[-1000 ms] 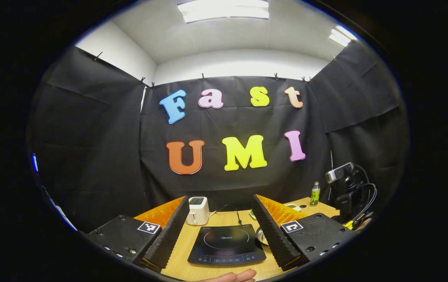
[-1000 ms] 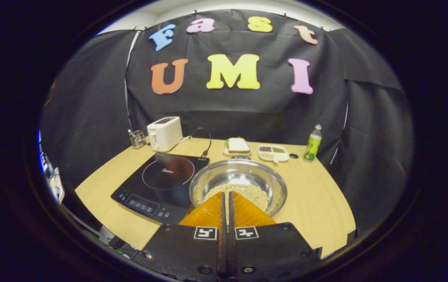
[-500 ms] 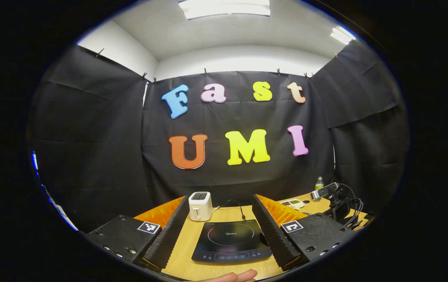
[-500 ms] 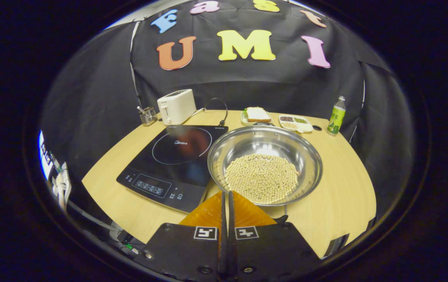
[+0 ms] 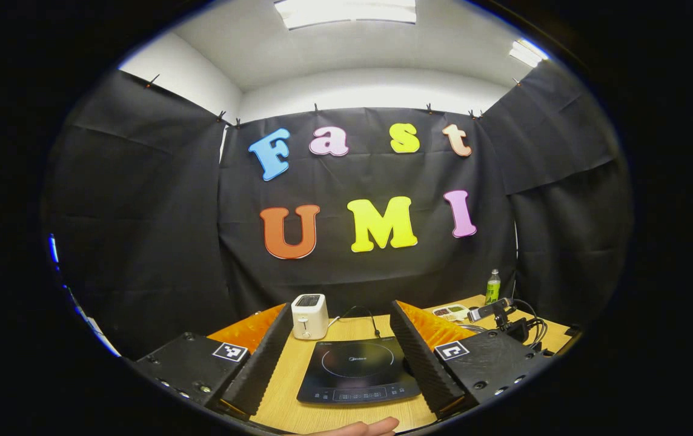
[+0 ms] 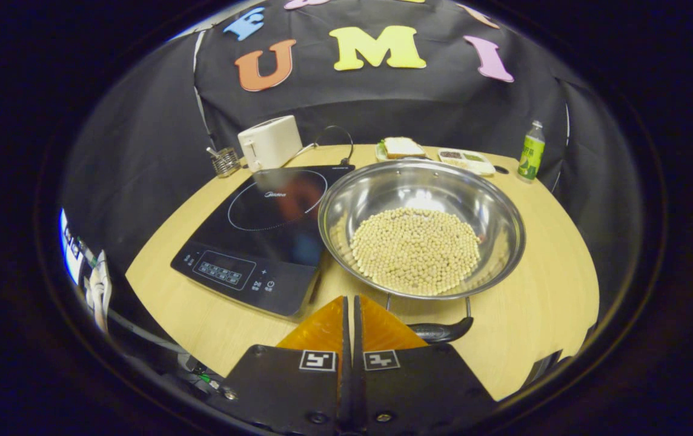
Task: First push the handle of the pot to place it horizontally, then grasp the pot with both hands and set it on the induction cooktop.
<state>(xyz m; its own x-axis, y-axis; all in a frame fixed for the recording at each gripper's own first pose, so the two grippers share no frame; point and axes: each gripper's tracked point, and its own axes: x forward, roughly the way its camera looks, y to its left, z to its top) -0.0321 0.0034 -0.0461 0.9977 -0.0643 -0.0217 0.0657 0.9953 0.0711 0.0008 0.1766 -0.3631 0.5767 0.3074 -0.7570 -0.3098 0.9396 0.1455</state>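
pot (image 6: 422,227): polished metal, mirror-glossy inside, holds matt pale beans (image 6: 414,249); near handle (image 6: 440,330) dark, smooth, slight sheen. induction cooktop (image 6: 260,227): black glass-like top, glossy, reflective. table (image 6: 540,290): light wood-grain, smooth, satin. toaster (image 6: 269,142): cream plastic, smooth. bottle (image 6: 530,151): clear plastic. booth wall (image 5: 140,212): black cloth, matt, creased. left gripper (image 5: 340,357) finger (image 5: 261,357) faces ribbed, matt; right gripper (image 6: 350,316) body matt plastic.

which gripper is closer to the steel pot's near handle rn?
Right. The right gripper, fingers closed, sits just in front of the black handle of the round steel pot of beans. The left gripper, fingers open, faces the black induction cooktop, off to the pot's side.
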